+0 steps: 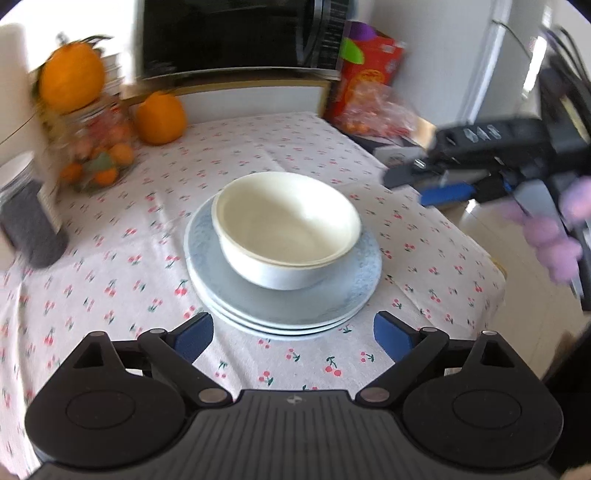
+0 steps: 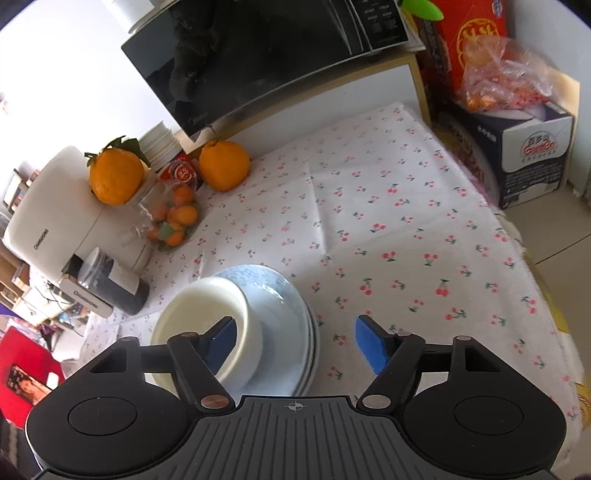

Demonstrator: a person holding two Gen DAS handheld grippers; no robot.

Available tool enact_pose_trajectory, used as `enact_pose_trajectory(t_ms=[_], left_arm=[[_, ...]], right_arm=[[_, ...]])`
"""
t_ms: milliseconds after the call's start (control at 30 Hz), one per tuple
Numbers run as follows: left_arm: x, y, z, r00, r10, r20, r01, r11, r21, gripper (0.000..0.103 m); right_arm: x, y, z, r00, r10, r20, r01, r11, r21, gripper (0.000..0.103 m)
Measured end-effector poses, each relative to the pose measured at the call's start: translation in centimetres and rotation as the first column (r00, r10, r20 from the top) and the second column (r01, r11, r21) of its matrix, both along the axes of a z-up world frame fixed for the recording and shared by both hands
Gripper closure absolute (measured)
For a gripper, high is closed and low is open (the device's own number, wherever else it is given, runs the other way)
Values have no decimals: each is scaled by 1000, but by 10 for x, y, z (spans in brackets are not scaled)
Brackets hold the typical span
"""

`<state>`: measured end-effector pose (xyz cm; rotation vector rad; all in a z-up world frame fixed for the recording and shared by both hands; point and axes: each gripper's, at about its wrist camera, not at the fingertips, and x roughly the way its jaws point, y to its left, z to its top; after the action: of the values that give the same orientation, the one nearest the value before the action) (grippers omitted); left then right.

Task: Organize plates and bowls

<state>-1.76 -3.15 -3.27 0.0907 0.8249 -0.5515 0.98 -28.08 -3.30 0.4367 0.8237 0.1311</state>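
Note:
Two nested white bowls (image 1: pixel 288 229) sit on a stack of pale blue plates (image 1: pixel 295 306) in the middle of the cherry-print tablecloth (image 1: pixel 110 280). My left gripper (image 1: pixel 293 332) is open just short of the plates' near rim, with nothing between its fingers. My right gripper (image 1: pixel 424 184) hovers at the right, beyond the stack and clear of it. In the right wrist view the right gripper (image 2: pixel 295 338) is open; its left finger overlaps the bowls (image 2: pixel 203 314) in the picture, the plates (image 2: pixel 291 314) lie under the gap, and the pads press on nothing.
Two large oranges (image 1: pixel 160 118), a glass jar of small oranges (image 1: pixel 99 158) and a dark jar (image 1: pixel 29 229) stand at the back left. A black microwave (image 1: pixel 236 33), a red box (image 1: pixel 365 70), a bag of fruit (image 2: pixel 506 74) and a carton (image 2: pixel 532 155) line the back. The table edge (image 1: pixel 491 266) runs along the right.

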Motion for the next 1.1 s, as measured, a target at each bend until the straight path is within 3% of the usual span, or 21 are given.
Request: enact_pose_trajectory(t_ms=[167, 433, 500, 800, 1100], left_arm=[[-2, 8, -1, 990, 138, -35, -139, 990, -21, 8], [-7, 14, -1, 939, 343, -23, -342, 939, 21, 3], [-9, 12, -1, 929, 369, -11, -368, 929, 36, 1], [-14, 9, -6, 894, 446, -37, -440, 891, 109, 0], [-16, 11, -8, 871, 489, -55, -478, 867, 138, 1]], right_arm=[[-18, 10, -1, 1000, -6, 20, 7, 997, -71, 24], [-45, 39, 1, 997, -25, 78, 41, 975, -217, 16], [-52, 49, 0, 996, -27, 82, 46, 969, -241, 11], [-62, 82, -14, 1000, -10, 26, 18, 948, -318, 8], [-55, 82, -21, 1000, -23, -16, 17, 947, -321, 8]])
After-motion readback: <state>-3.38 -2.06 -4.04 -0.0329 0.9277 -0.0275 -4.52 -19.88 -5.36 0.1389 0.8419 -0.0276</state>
